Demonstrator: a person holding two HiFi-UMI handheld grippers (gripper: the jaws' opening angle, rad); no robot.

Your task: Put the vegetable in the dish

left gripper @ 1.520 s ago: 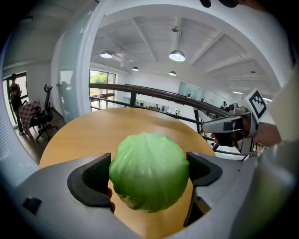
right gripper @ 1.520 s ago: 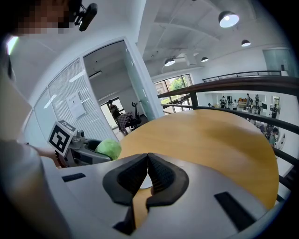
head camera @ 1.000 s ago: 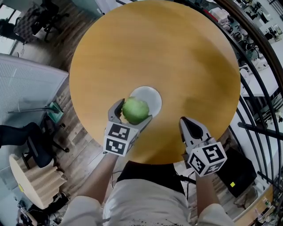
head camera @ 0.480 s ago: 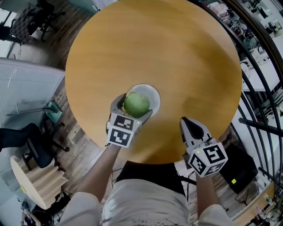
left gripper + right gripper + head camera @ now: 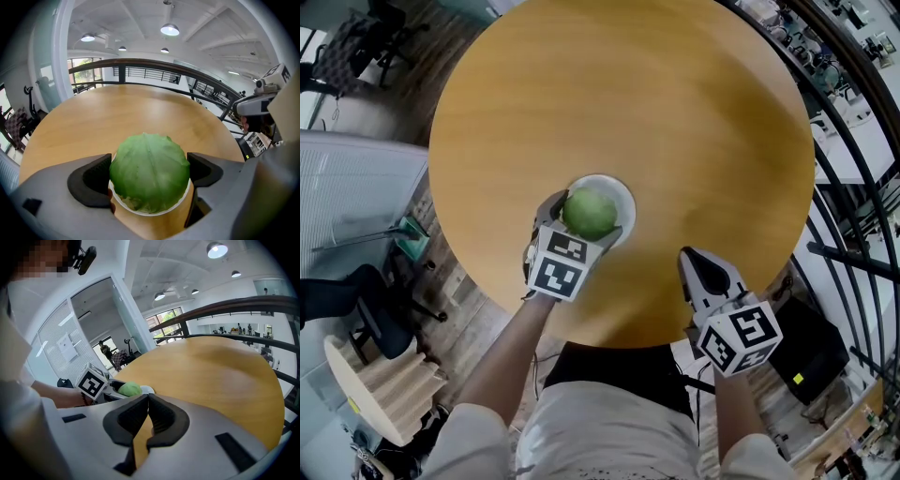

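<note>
Green cabbage (image 5: 150, 171) poised over the white dish (image 5: 624, 197)
Left gripper (image 5: 581, 221) is clamped on the cabbage's sides, directly above the dish on the round wooden table (image 5: 675, 112); whether it already rests inside is unclear. Lower until it seats, then part the jaws evenly so it cannot roll out. Right gripper (image 5: 690, 258) sits closed and empty near the table's edge.

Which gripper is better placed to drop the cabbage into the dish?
Left. The left gripper holds the cabbage in its jaws, right over the dish. The right gripper is shut, empty, and off to the side near the table edge.
</note>
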